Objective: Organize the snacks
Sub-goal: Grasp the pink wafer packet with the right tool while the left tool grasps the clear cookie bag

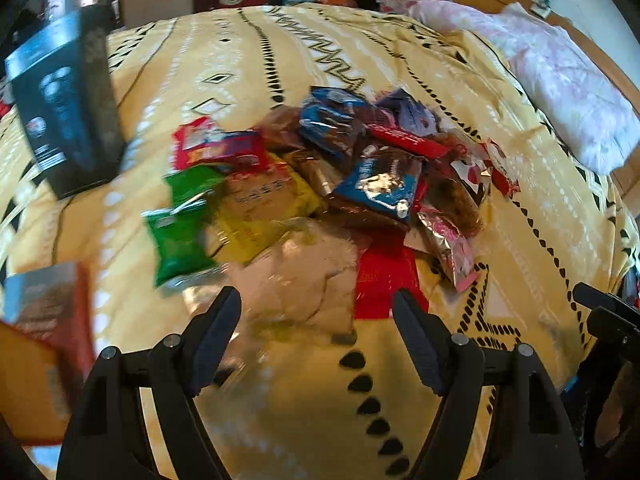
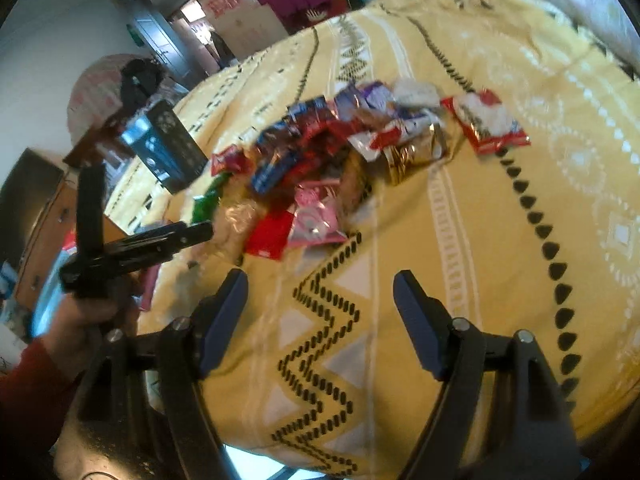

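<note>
Foil and plastic: the snack packets (image 1: 328, 172) lie in a heap mid-blanket (image 1: 248, 60).
Left view: left gripper (image 1: 316, 320) wide, empty, near the heap's edge.
Right view: right gripper (image 2: 320, 300) wide, empty, over bare blanket.
Handling: probably light, crinkly, slippery; pinch a flat sealed edge.

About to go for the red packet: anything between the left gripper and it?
Left wrist view: a clear crinkly wrapper lies partly between the open left gripper and the red packet.
</note>
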Available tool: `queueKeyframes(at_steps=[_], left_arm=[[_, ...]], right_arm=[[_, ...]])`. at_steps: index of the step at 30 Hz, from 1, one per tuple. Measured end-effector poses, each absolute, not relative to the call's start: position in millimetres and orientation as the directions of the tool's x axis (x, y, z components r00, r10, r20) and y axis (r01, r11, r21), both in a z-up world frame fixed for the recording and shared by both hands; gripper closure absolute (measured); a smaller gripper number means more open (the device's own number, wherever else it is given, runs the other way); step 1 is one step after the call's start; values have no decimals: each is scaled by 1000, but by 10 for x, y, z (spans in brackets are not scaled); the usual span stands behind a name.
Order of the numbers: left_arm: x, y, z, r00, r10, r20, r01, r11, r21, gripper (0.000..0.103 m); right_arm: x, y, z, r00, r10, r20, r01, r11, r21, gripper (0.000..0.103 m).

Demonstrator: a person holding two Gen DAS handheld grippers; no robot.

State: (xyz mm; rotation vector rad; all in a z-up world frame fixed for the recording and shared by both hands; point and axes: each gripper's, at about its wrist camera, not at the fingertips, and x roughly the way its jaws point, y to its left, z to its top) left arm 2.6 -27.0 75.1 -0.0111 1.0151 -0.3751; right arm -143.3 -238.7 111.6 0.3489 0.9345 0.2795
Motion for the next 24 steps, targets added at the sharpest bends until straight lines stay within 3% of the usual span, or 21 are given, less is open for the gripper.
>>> queueKeyframes(at_steps=[5, 7, 13, 18, 24], left_arm=[[241, -443, 533, 466, -254, -848, 330, 939, -100, 24], [293, -438, 395, 451, -235, -861, 327, 941, -85, 38], [47, -241, 488, 502, -263, -824, 318, 942, -107, 40], [-200, -7, 616, 533, -246, -810, 254, 959, -124, 40], [-214, 96, 614, 525, -243, -816, 230, 963, -139, 40]], right_arm=[[-1308, -2362, 1005, 542, 388, -746, -87, 908, 410, 26], [-1248, -2315, 982, 533, 397, -747, -94, 906, 413, 26], [-983, -2153, 885, 520, 418, -745, -125, 900, 417, 28], [-624, -1986, 718, 469, 476, -744, -133, 871, 473, 36], [-339, -1805, 536, 483, 311, -818, -110, 949, 296, 36]])
